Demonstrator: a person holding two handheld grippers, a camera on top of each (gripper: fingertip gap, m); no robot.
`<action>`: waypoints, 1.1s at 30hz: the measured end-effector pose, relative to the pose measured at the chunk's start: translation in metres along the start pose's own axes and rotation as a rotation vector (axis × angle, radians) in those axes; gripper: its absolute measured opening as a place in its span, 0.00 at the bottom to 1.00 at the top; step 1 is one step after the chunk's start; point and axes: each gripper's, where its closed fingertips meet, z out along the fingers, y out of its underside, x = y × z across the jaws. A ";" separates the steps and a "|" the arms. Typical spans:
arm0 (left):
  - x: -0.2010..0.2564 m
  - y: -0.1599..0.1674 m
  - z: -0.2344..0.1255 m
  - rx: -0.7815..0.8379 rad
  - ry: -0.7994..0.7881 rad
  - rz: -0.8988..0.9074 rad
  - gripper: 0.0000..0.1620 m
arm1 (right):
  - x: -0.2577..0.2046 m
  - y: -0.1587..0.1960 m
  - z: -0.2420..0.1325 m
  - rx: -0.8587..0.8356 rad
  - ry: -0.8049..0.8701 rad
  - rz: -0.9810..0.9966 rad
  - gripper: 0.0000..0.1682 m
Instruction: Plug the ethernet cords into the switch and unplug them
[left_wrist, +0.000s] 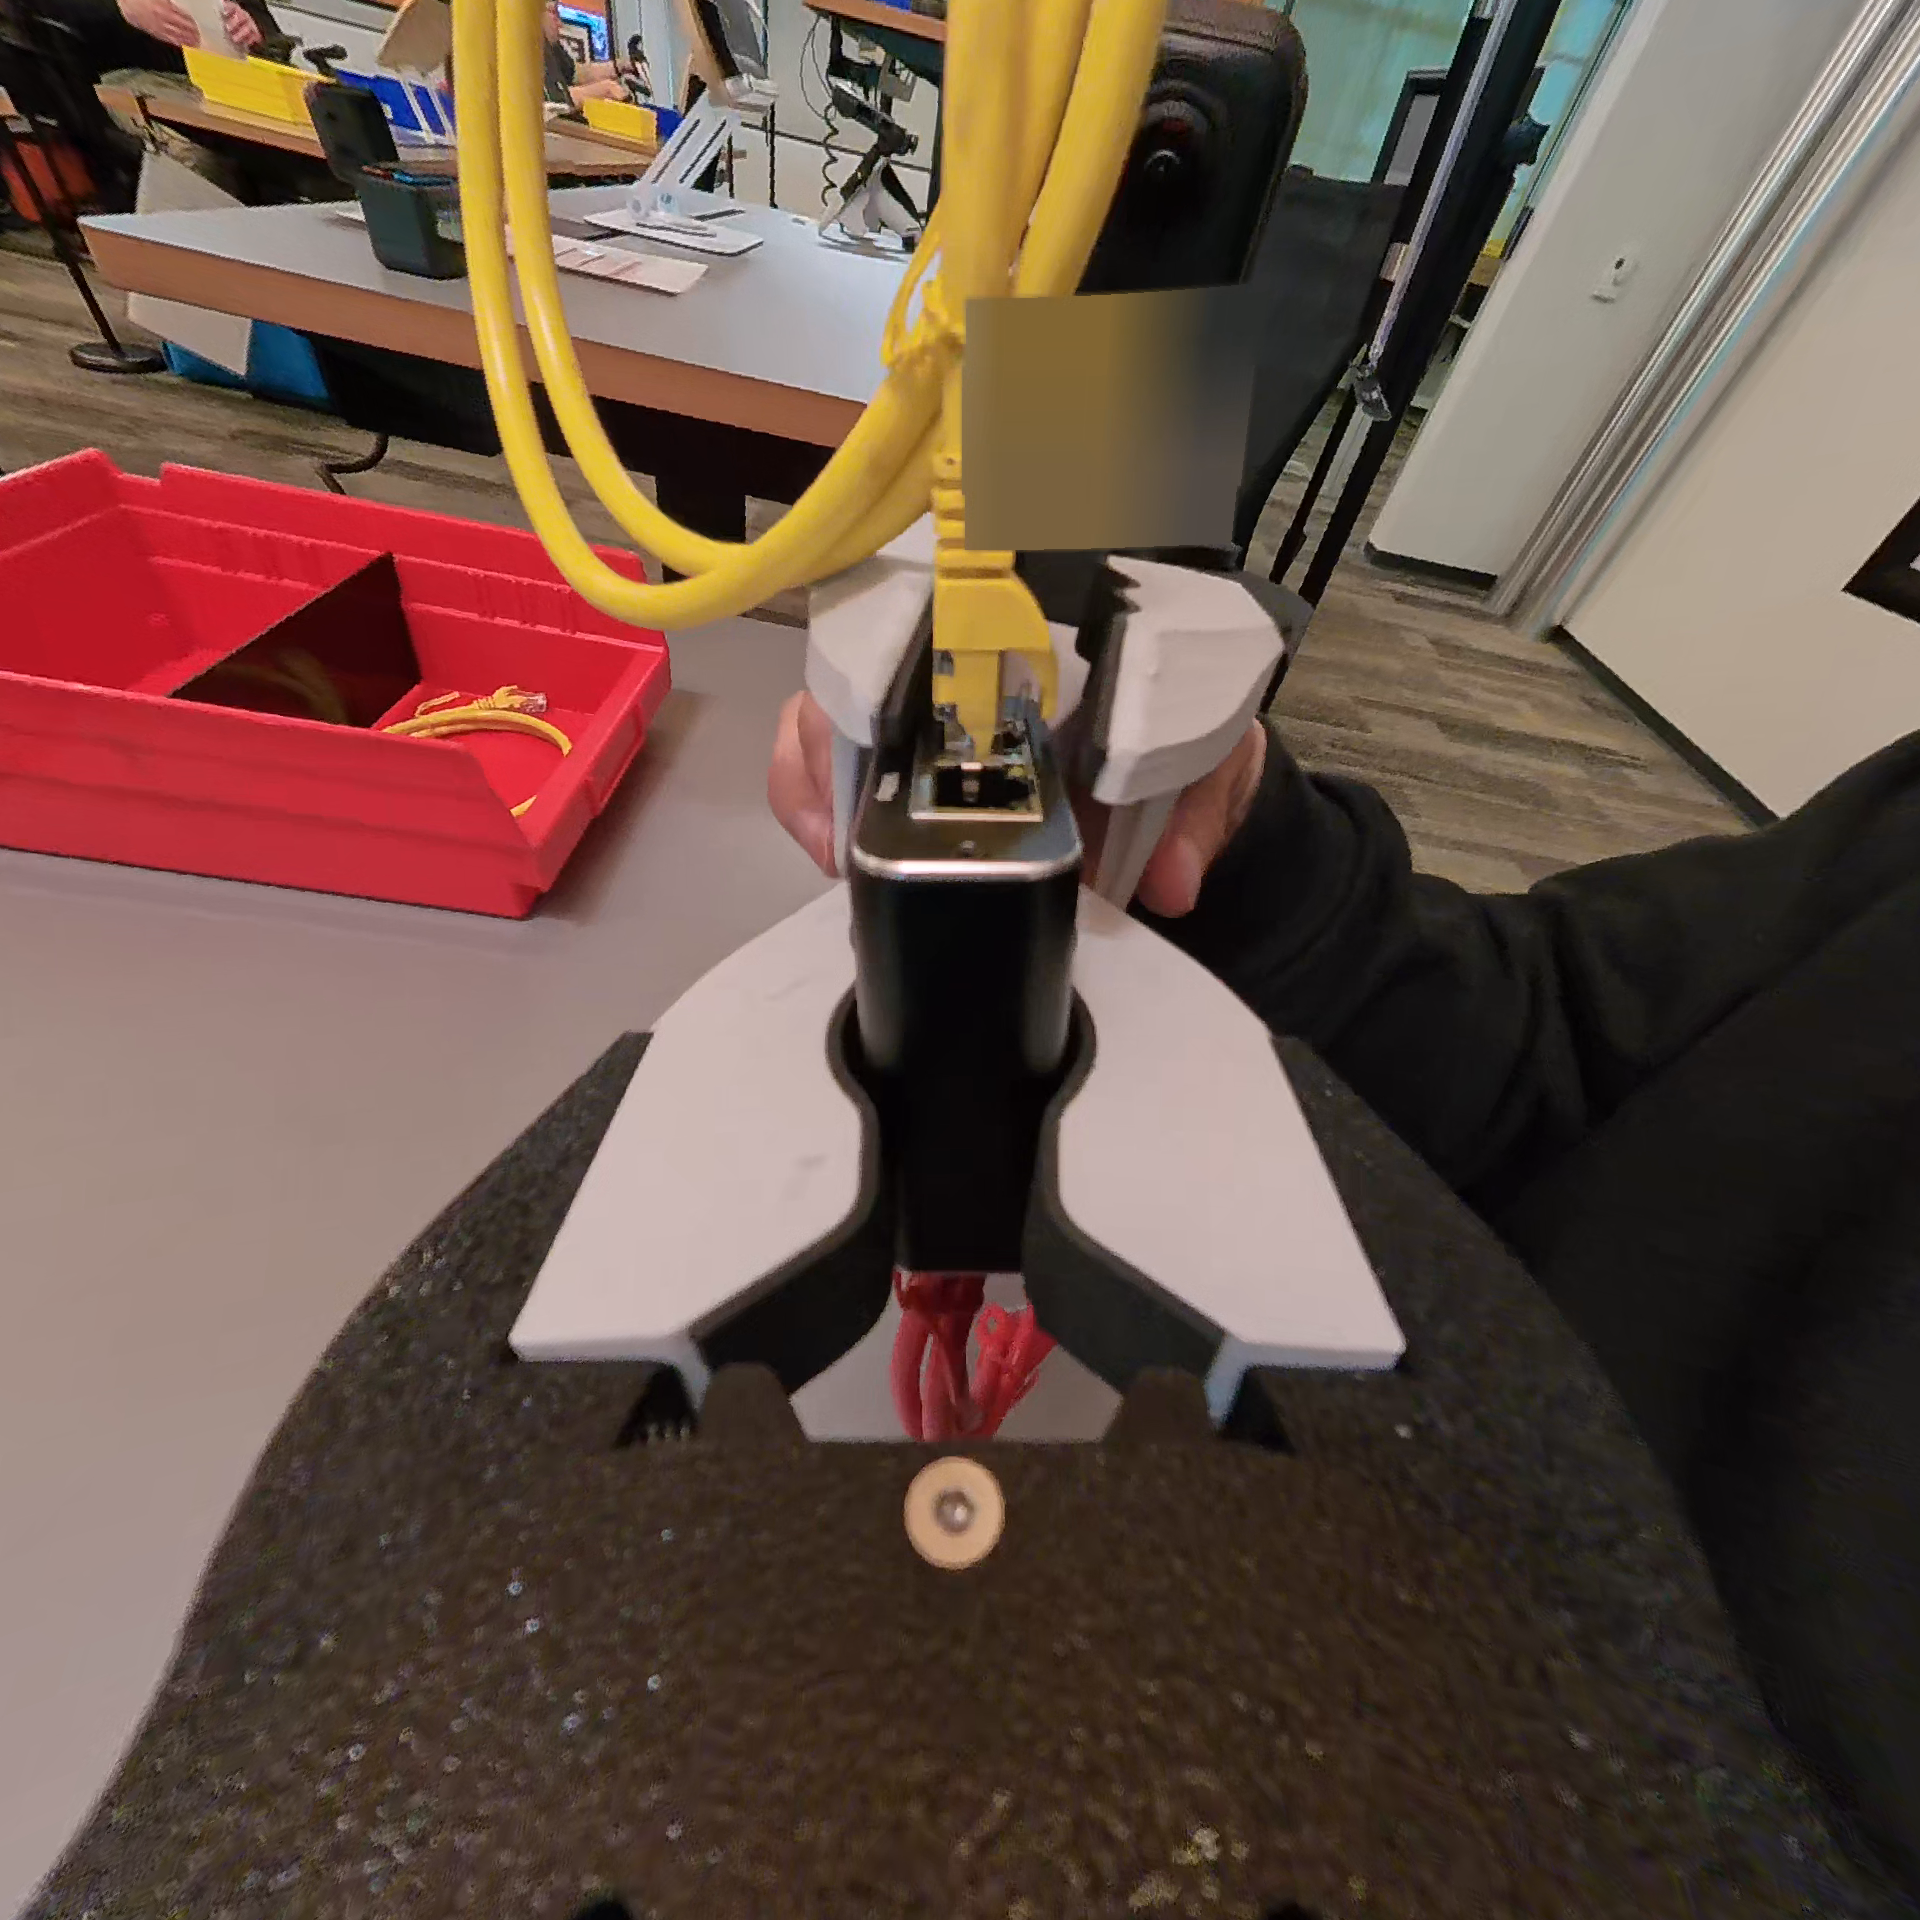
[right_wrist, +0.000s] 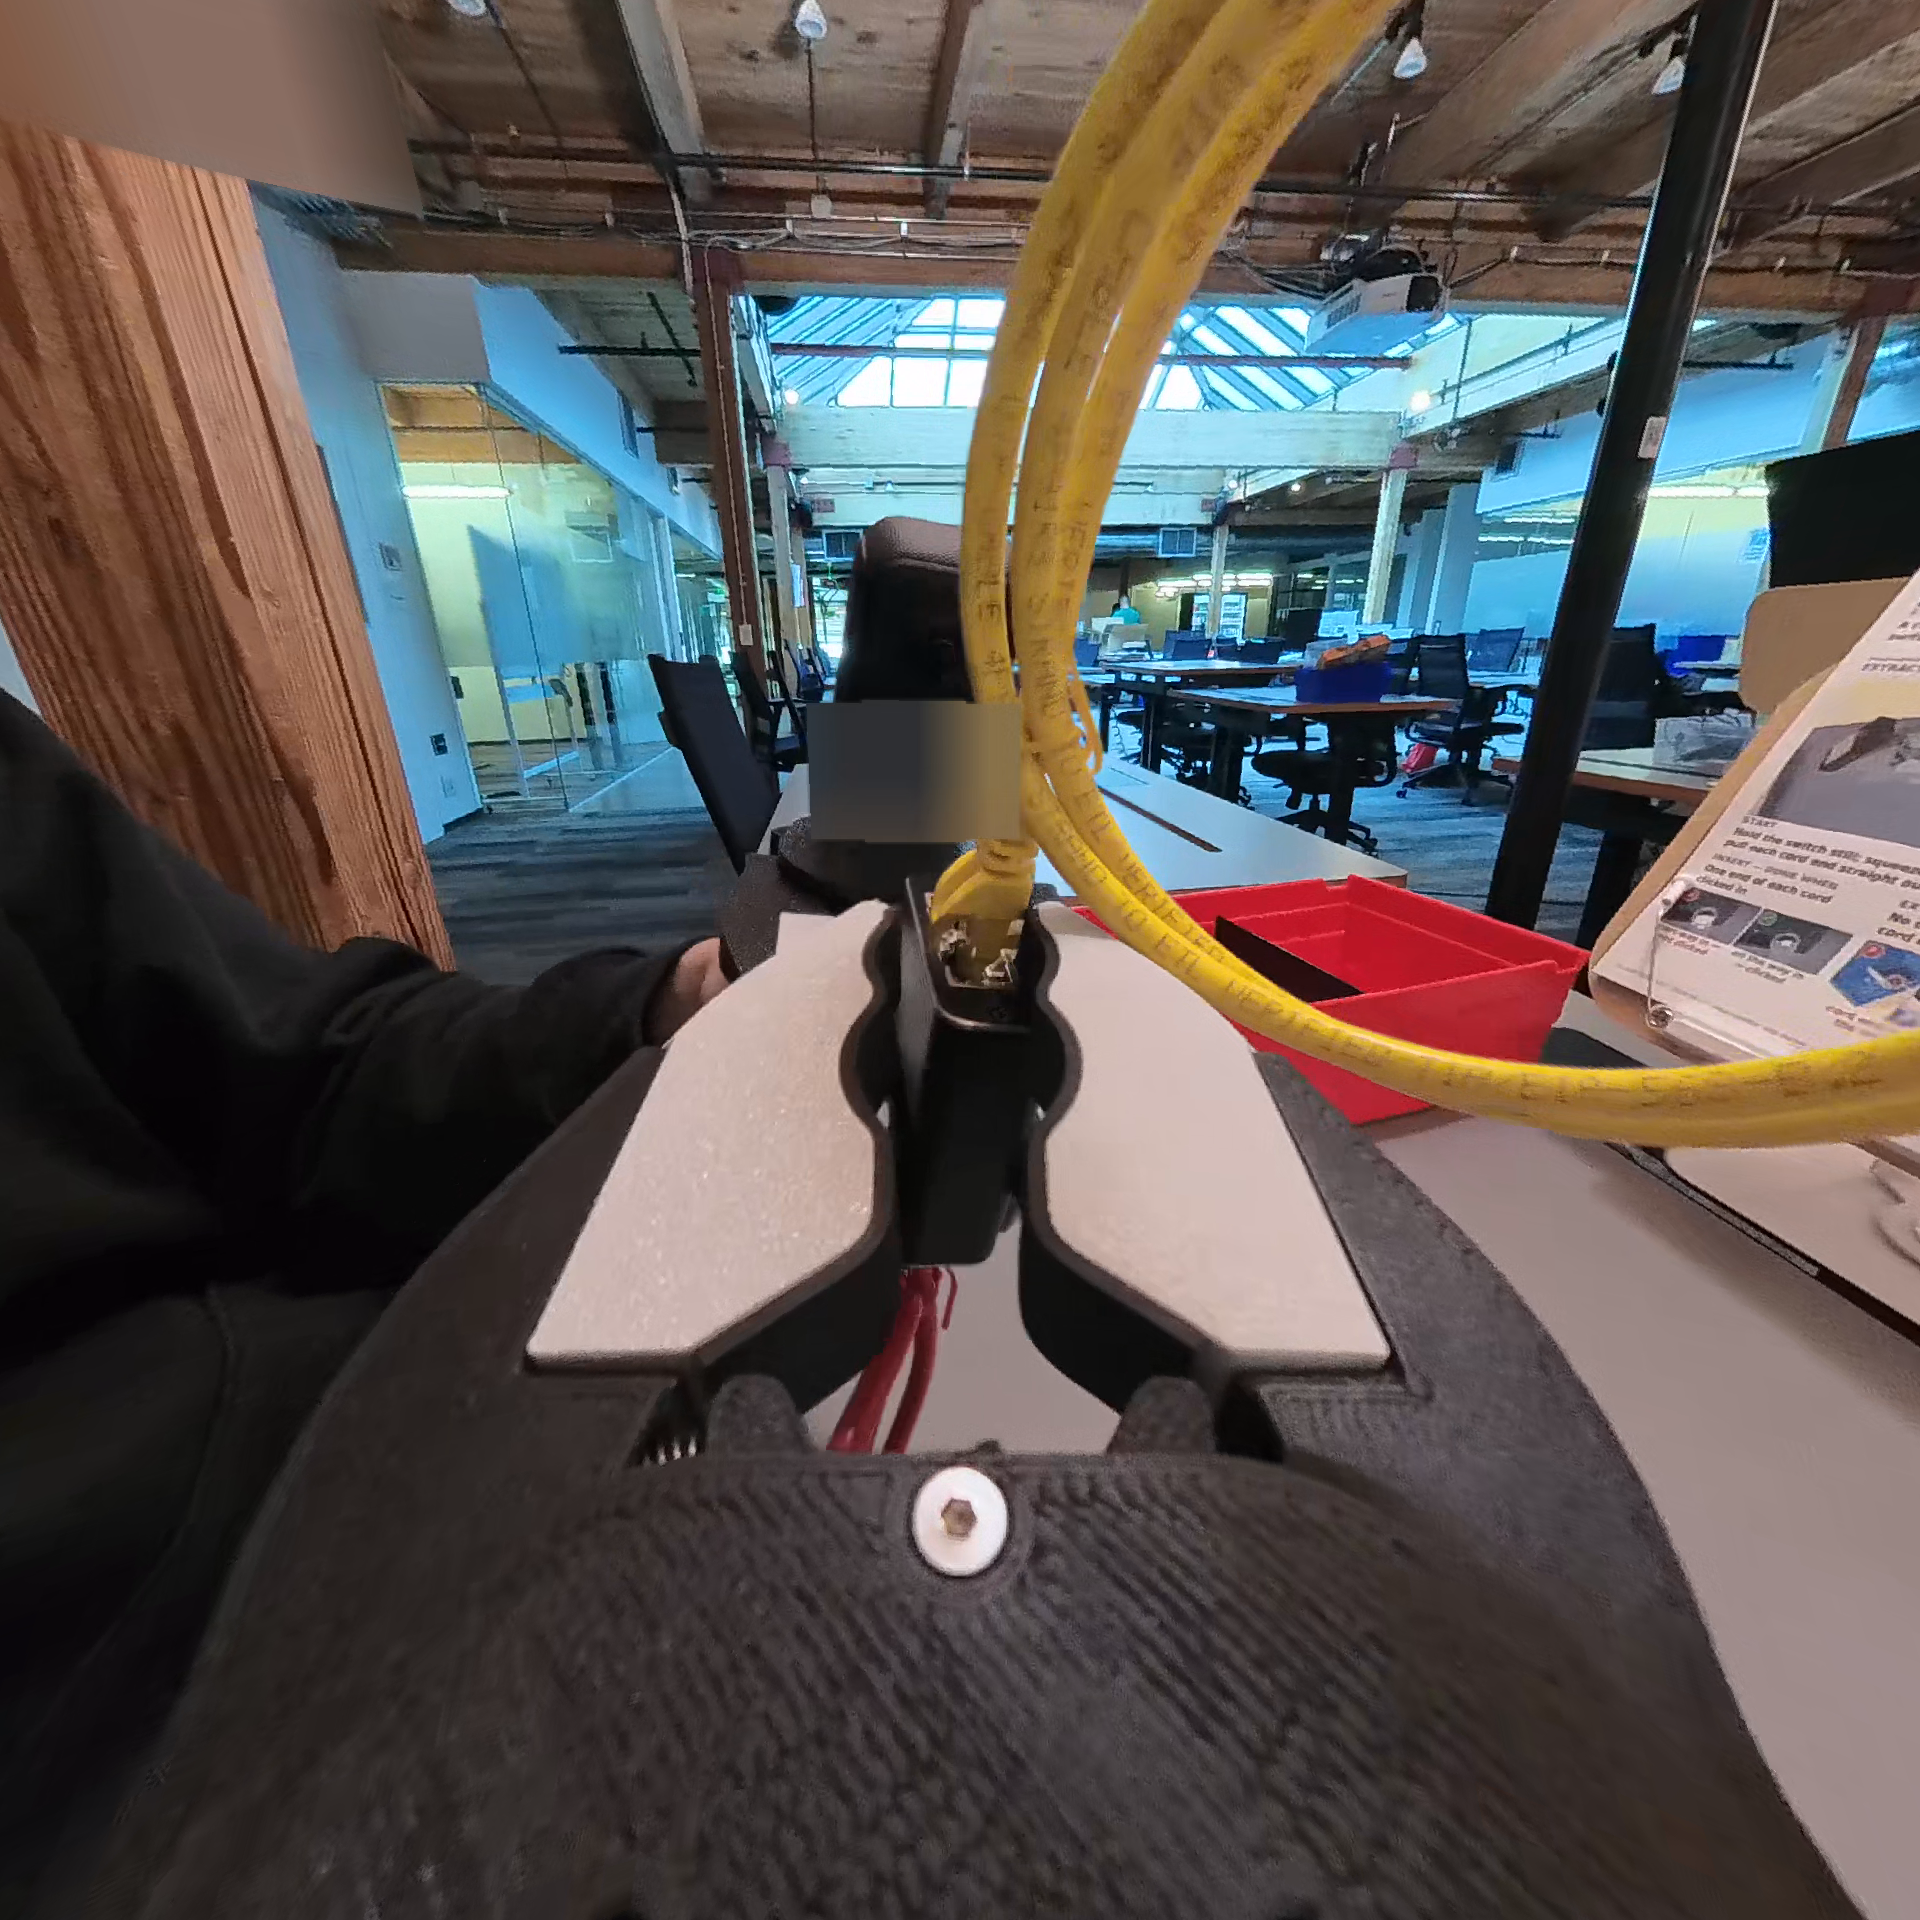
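While I look along the left gripper (left_wrist: 966, 935), the switch (left_wrist: 961, 997) fills the middle of my view: a slim black box with a silvery rim at its far end, held up off the grey table (left_wrist: 260, 1091). One port (left_wrist: 977, 790) there stands empty, and a yellow plug (left_wrist: 982, 634) sits in the one just beyond it. Its yellow cords (left_wrist: 582, 499) loop upward and out of the picture. Red cords (left_wrist: 966, 1351) hang from the near end of the box.

My left tongs are clamped on the switch, both pads pressed against its black sides. The right gripper (left_wrist: 997, 774) comes in from the opposite side, pointing back toward me, its pale fingers flanking the ported end. From its own camera the right gripper (right_wrist: 961, 925) appears closed on the switch (right_wrist: 961, 1122) too, with the plug (right_wrist: 987, 904) at its fingertips. A hand (left_wrist: 1195, 821) in a black sleeve (left_wrist: 1507, 1018) wraps its handle.

A red bin (left_wrist: 312, 810) rests on the table to the left, a loose yellow cord (left_wrist: 488, 717) lying in it.
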 end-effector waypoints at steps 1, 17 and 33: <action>0.000 0.000 0.000 -0.004 0.001 -0.003 0.16 | 0.001 0.001 -0.001 -0.008 0.005 0.006 0.12; 0.010 0.005 -0.004 -0.065 0.053 0.022 0.17 | -0.010 0.002 -0.003 -0.023 -0.062 -0.066 0.10; 0.011 -0.001 -0.011 -0.051 0.059 0.072 0.17 | -0.013 -0.004 0.000 0.003 -0.060 -0.045 0.09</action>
